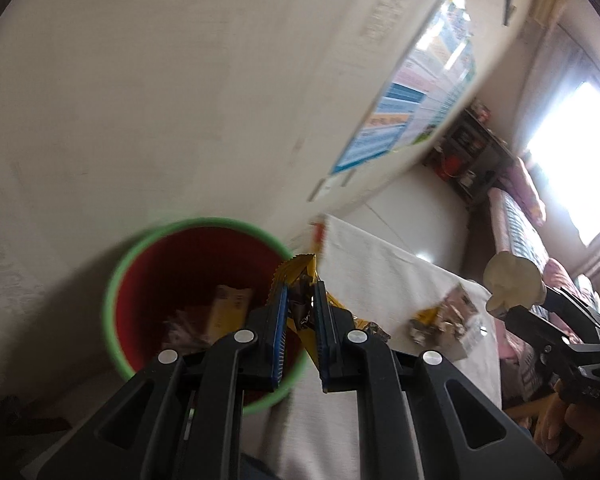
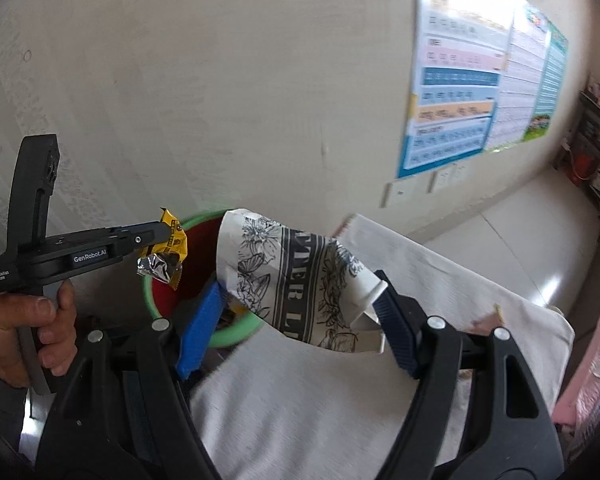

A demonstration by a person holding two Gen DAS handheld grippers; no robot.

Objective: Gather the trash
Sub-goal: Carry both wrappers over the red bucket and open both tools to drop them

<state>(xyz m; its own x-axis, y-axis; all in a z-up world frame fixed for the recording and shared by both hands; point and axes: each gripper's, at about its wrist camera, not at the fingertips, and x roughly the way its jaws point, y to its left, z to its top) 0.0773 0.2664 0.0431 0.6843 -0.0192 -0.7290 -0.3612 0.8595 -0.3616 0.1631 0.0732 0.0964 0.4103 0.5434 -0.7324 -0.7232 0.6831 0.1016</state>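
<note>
Trash at the bin [image 1: 118, 280]: both loads poised for dropping.
L gripper [image 1: 300, 304] fingers clamped on yellow wrapper [image 1: 300, 268]; R gripper [image 2: 300, 312] fingers spread, seemingly gripping crumpled paper [image 2: 300, 276].

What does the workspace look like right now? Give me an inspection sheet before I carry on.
Surface: table under a white cloth, mostly bare, blurred.
Job's things: red bin with green rim beside the table, already holding scraps; yellow foil wrapper; crumpled printed paper.
Clutter: more wrappers and a small carton on the cloth.
Grippers: left gripper shut on the yellow foil wrapper, at the bin's rim; right gripper shut on the crumpled printed paper, close to the bin. A hand grips the left tool's handle.
Cables: nothing seen.
Surroundings: beige wall with posters, dark shelf, bright window, pink fabric at the right.
</note>
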